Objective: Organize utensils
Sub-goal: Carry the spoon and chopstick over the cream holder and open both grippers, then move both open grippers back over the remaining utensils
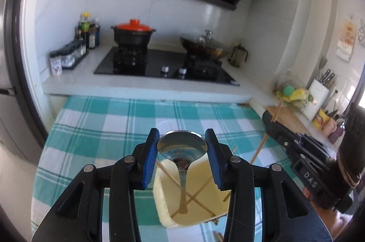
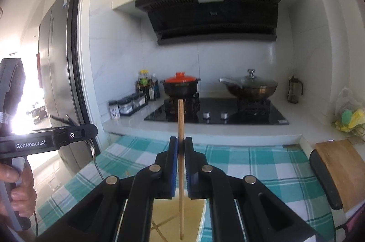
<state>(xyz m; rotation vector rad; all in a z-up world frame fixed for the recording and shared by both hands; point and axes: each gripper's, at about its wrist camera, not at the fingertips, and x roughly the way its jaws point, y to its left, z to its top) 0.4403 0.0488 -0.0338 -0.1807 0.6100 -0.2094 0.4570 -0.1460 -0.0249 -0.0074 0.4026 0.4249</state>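
My left gripper is shut on the bowl of a metal spoon, whose handle hangs down over a cream box on the checked cloth. Several wooden chopsticks lie crossed inside the box. My right gripper is shut on one wooden chopstick, held upright above the same box. The right gripper also shows at the right of the left wrist view, with its chopstick. The left gripper appears at the left of the right wrist view, with the spoon hanging from it.
A teal checked cloth covers the table. Behind it is a counter with a black hob, a red-lidded pot, a lidded wok and seasoning bottles. A wooden board lies on the right.
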